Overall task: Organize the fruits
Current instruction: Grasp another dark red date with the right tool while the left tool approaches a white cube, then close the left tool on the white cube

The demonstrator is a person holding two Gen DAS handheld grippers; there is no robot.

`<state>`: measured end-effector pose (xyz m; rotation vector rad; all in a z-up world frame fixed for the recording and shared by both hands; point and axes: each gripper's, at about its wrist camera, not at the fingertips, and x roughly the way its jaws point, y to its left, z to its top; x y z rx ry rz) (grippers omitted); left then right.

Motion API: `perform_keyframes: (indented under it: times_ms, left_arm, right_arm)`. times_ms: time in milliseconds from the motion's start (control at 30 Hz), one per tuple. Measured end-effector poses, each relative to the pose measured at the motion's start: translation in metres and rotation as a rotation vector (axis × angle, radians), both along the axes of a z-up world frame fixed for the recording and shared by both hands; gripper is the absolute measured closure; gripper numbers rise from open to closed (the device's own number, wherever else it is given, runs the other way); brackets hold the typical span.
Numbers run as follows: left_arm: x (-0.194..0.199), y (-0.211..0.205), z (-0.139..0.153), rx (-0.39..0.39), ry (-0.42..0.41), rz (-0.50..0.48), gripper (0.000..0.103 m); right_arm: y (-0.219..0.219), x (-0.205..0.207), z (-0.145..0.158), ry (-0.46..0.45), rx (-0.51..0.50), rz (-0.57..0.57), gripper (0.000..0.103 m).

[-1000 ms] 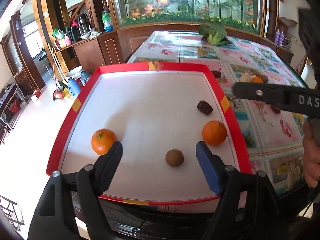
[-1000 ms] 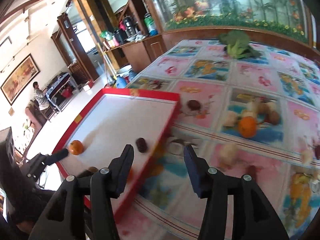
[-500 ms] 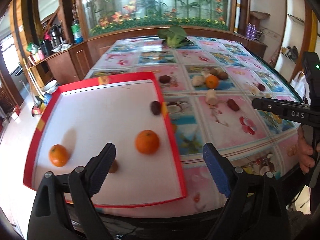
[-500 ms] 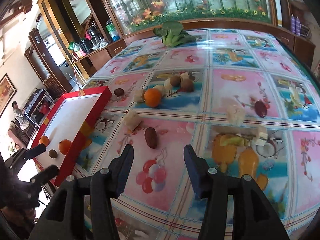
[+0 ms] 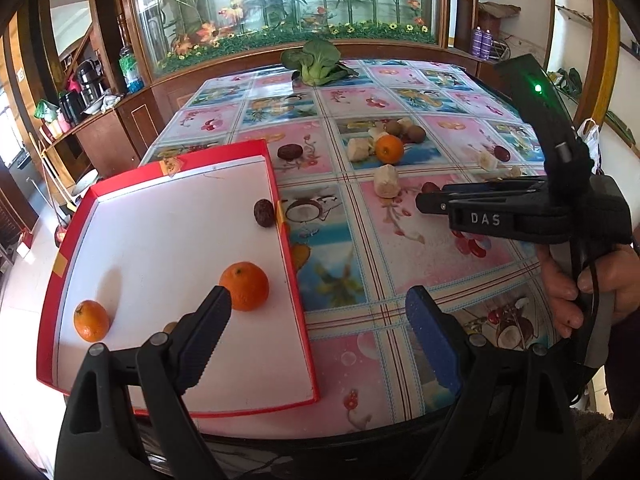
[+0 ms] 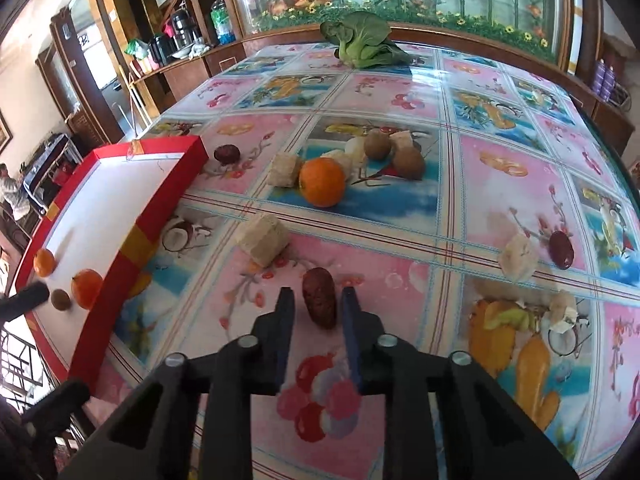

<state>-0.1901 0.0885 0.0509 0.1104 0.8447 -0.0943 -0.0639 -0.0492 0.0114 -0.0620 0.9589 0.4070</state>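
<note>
A red-rimmed white tray [image 5: 288, 236] [image 6: 160, 204] lies at the table's left. It holds two oranges [image 5: 244, 286] [image 5: 91, 320], a dark red date [image 5: 264, 213] and a kiwi [image 6: 61, 300]. My left gripper [image 5: 316, 316] is open and empty over the tray's right front corner. My right gripper [image 6: 316, 300] has its jaws closely around a dark red date [image 6: 319, 300] lying on the tablecloth; contact cannot be confirmed. Another orange [image 6: 322, 182], kiwis [image 6: 408, 163] and other dates [image 6: 561, 249] [image 6: 226, 153] lie loose on the table.
Pale banana chunks [image 6: 264, 240] [image 6: 519, 258] [image 6: 286, 170] lie among the fruit. A green leafy vegetable [image 6: 364, 42] sits at the far end. The table's front edge is just under my left gripper. A wooden cabinet with an aquarium stands behind.
My left gripper swung right, from over the tray's middle to its right edge. My right gripper advanced onto the date on the tablecloth and its jaws narrowed around it.
</note>
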Motion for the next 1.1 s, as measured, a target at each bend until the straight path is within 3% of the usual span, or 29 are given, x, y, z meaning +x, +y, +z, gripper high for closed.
perform_keyframes:
  times_ms: [33,333,567,767,833,900,967,1100]
  left_arm:
    - [0.002,-0.001,0.001,0.003,-0.001,-0.003,0.014]
    - [0.036,-0.026,0.009,0.026,-0.003,-0.062,0.014]
    - [0.089,-0.050,-0.003,0.018,0.063,-0.071,0.014]
    - [0.133,-0.061,-0.021,-0.007,0.125,-0.049,0.014]
    - [0.140,-0.062,-0.025,-0.019,0.140,-0.042,0.025]
    - [0.145,-0.063,-0.028,-0.041,0.155,-0.055,0.030]
    - [0.148,-0.064,-0.034,-0.033,0.177,-0.047,0.047]
    - [0.143,-0.066,-0.035,-0.046,0.166,-0.073,0.060]
  right_arm:
    - [-0.003,0.000,0.000,0.001,-0.002,0.004,0.089]
    - [-0.063,-0.010,0.001,-0.001,-0.006,-0.054,0.088]
    - [-0.091,-0.030,0.001,-0.026,0.009,-0.080,0.088]
    - [-0.102,-0.028,0.000,-0.007,0.089,-0.083,0.088]
    - [-0.104,-0.027,0.000,0.002,0.115,-0.084,0.088]
    - [-0.105,-0.027,-0.001,0.006,0.128,-0.084,0.088]
    - [-0.105,-0.027,-0.001,0.007,0.132,-0.083,0.088]
    - [-0.103,-0.029,0.000,0.002,0.115,-0.082,0.088]
